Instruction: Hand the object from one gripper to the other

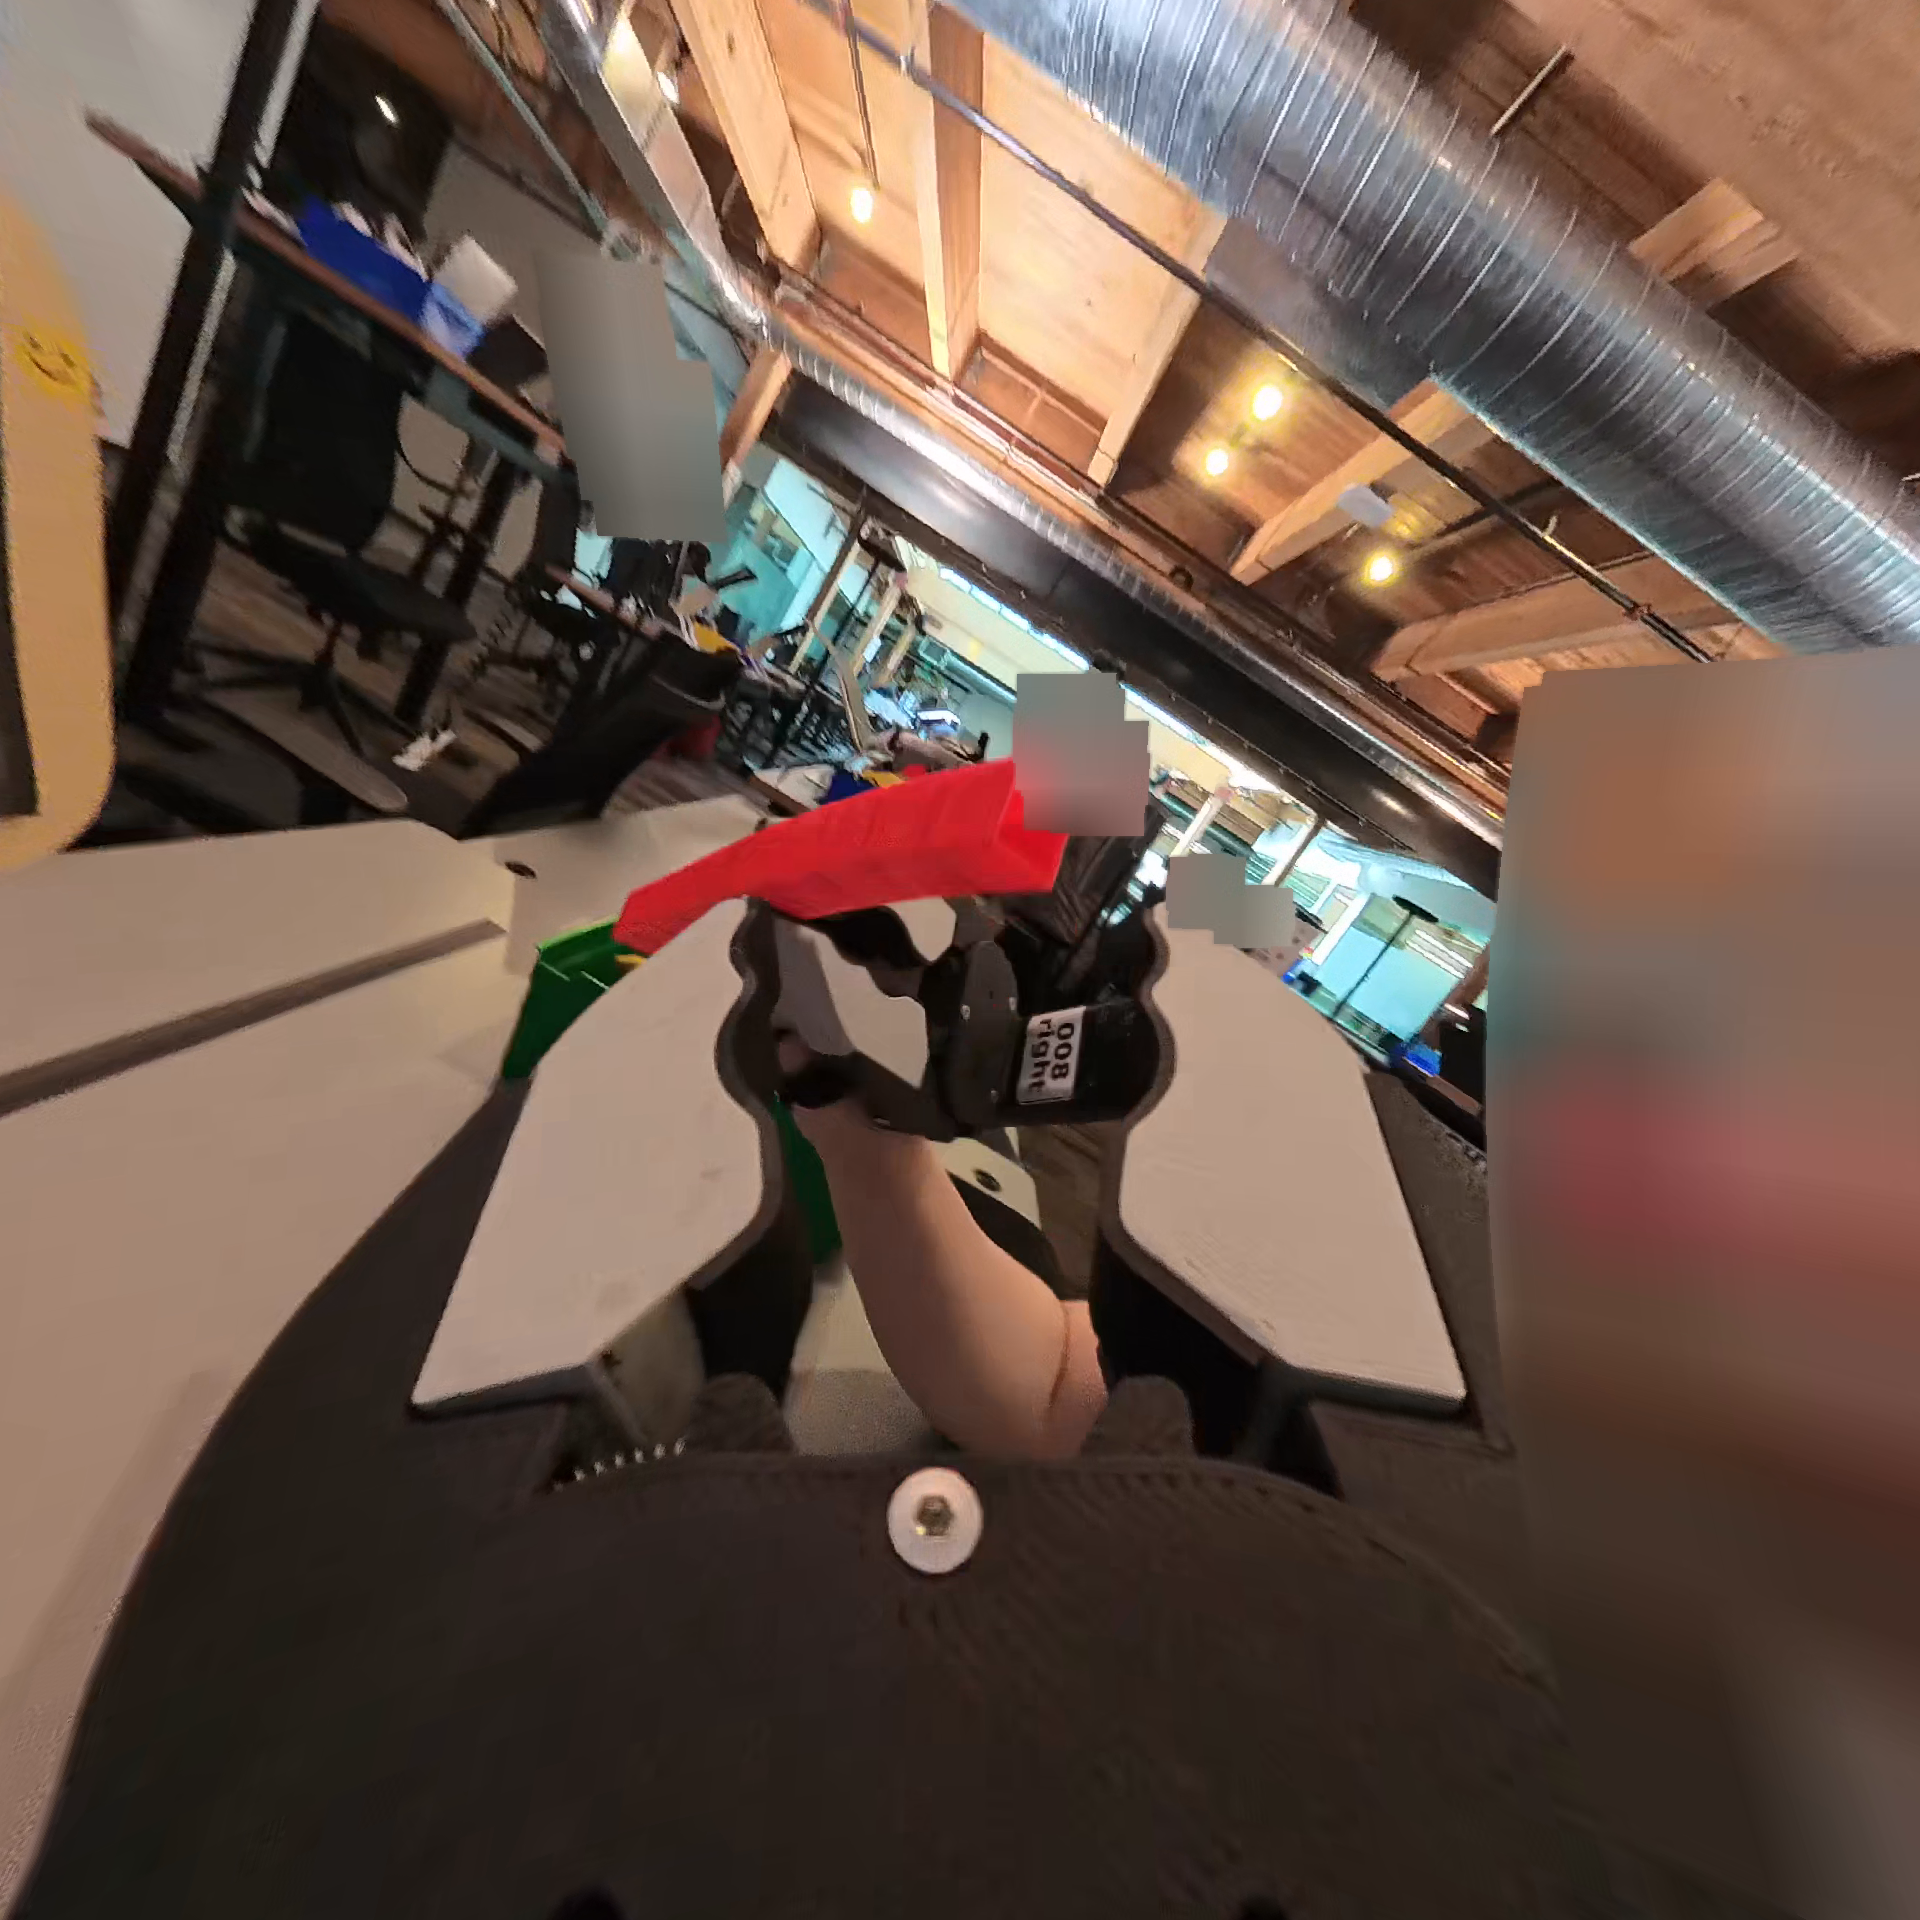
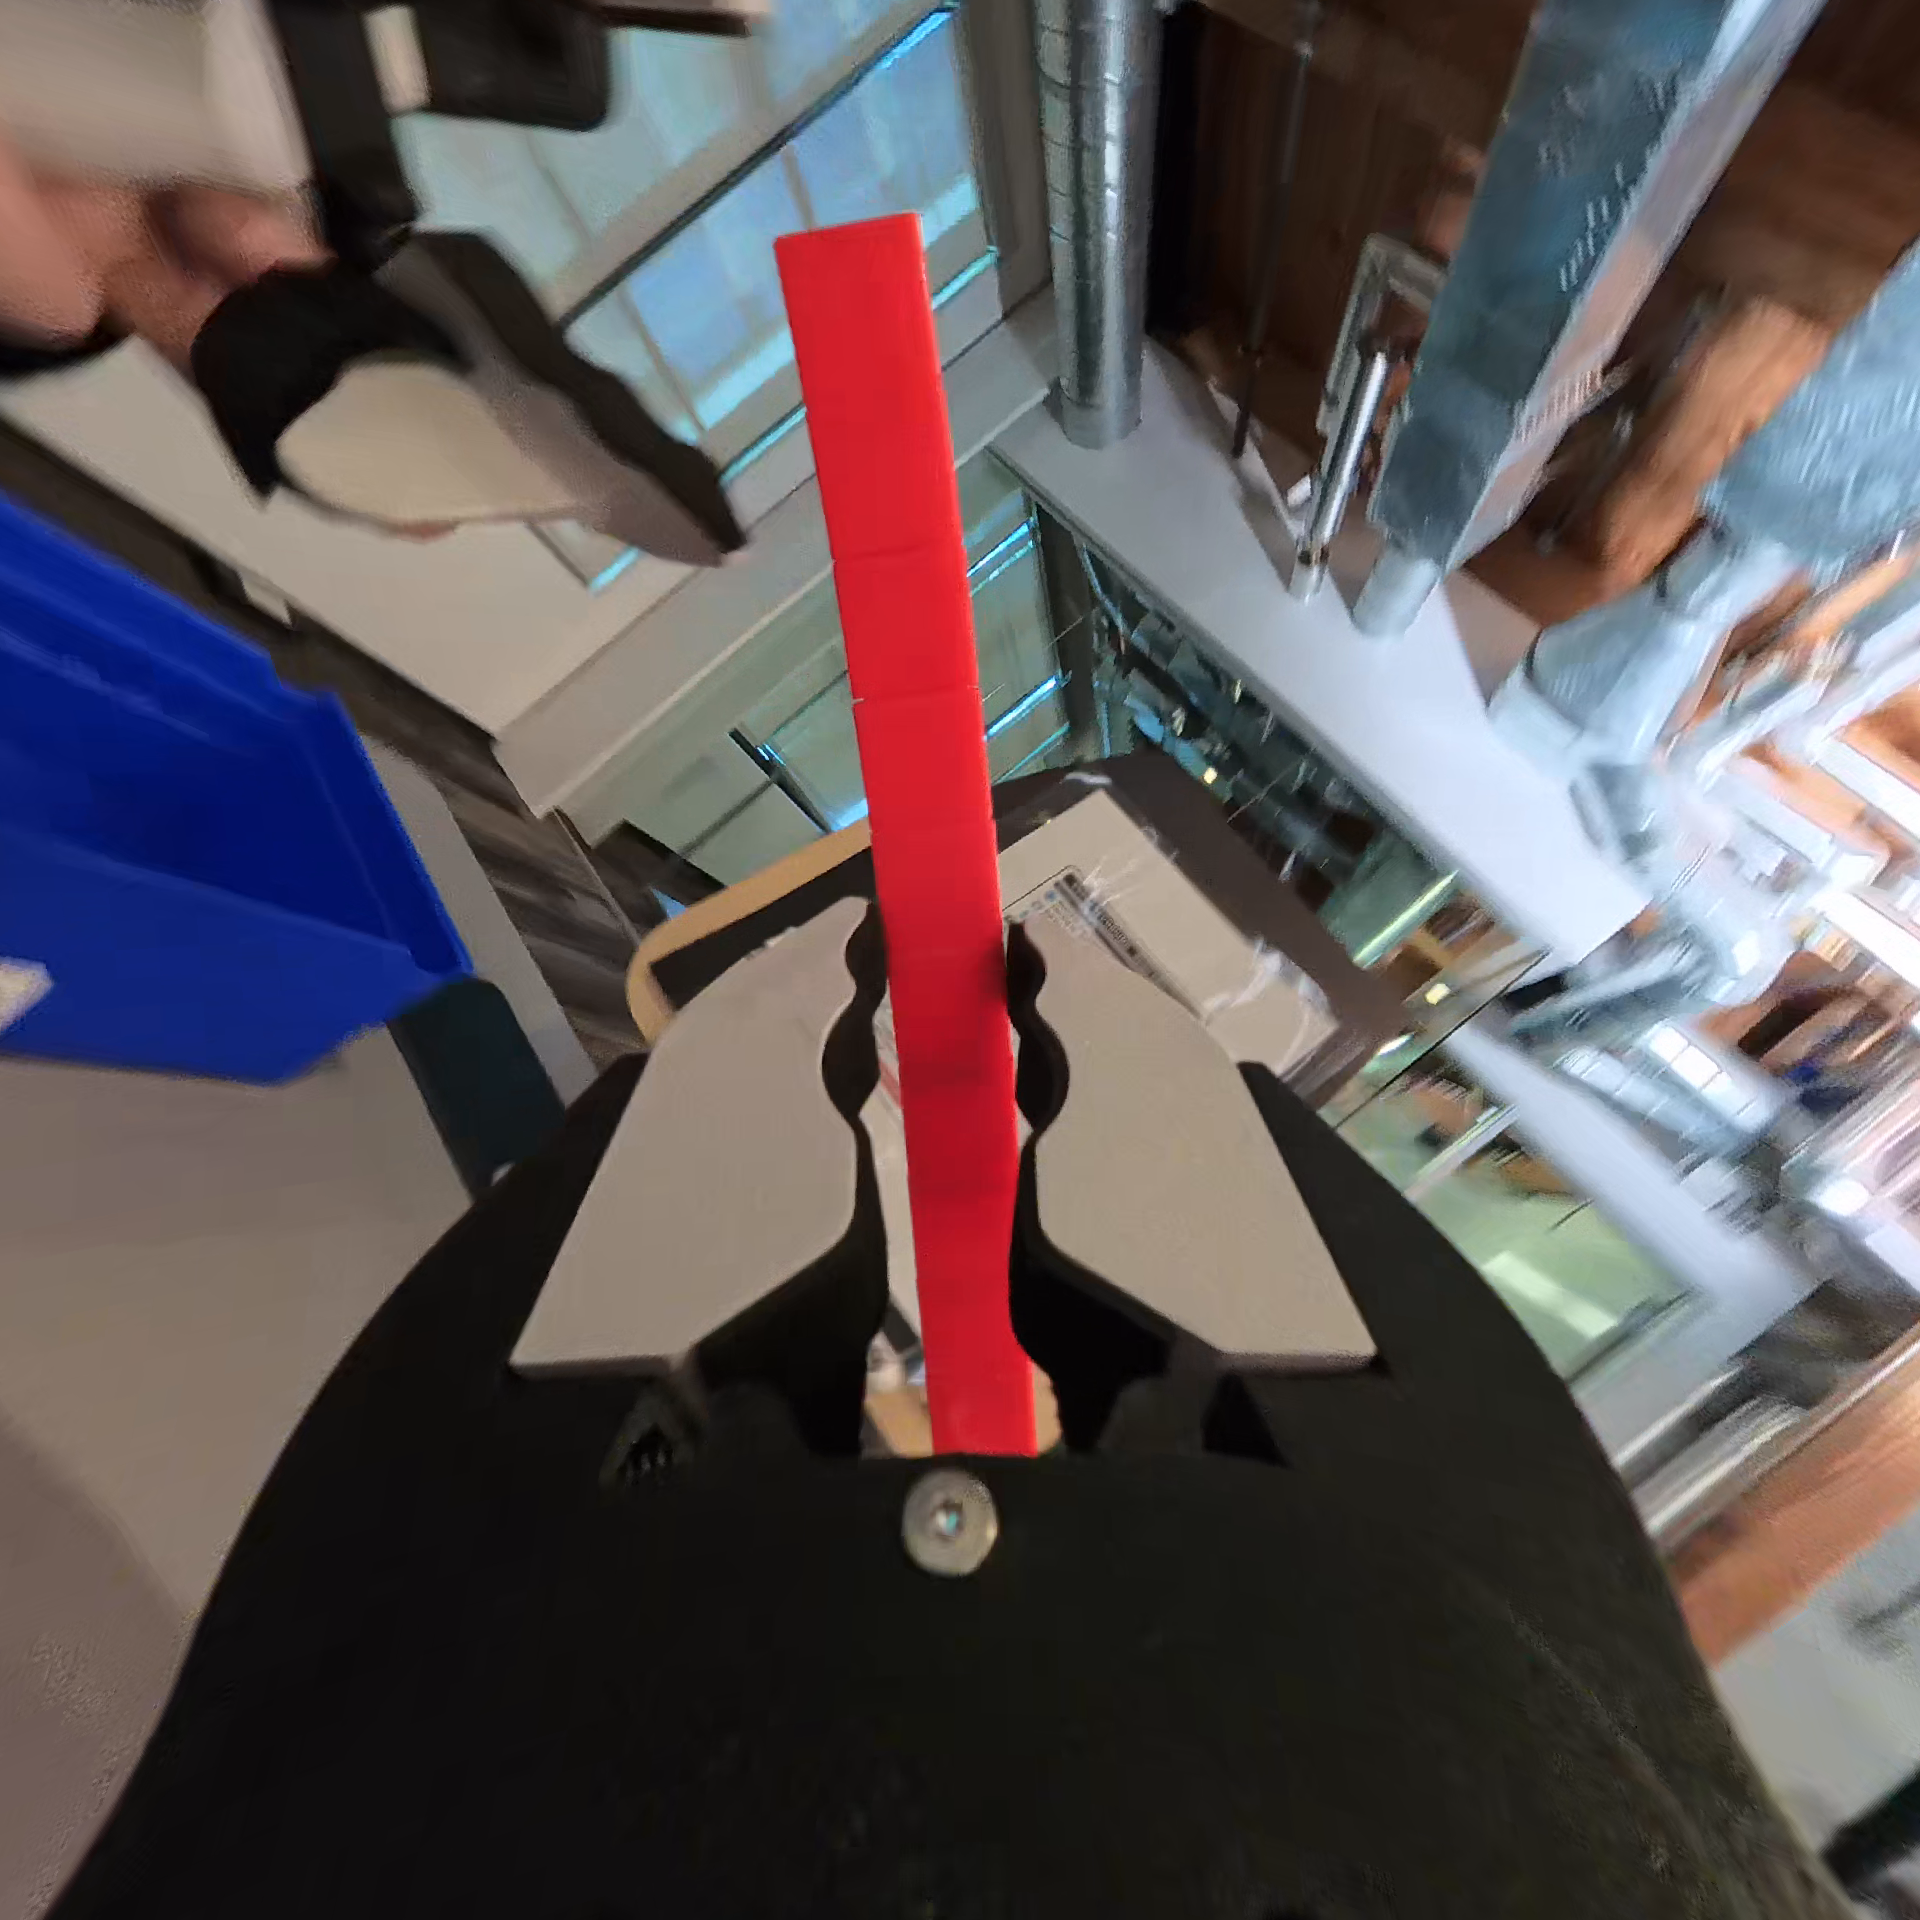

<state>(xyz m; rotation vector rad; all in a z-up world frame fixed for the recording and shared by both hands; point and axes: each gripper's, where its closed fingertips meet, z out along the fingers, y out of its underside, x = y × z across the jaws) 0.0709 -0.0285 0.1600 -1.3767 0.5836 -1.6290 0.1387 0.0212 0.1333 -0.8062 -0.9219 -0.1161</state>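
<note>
The right gripper [image 2: 940, 987] clamps a long red segmented bar [image 2: 914, 727], which juts past its fingertips. The left gripper [image 1: 935, 1049] gapes wide, empty (bar just above its tips). Below, a white table [image 1: 208, 1039]; smaller, a blue bin [image 2: 187, 852].

The pale, smooth-topped bench [image 1: 239, 1039] runs across the left of the left wrist view, with a dark straight seam crossing it at a slant. A green plastic bin [image 1: 556, 987] stands on it, partly hidden, just beside a white folded cardboard piece [image 1: 582, 873] that also rests on the bench.
</note>
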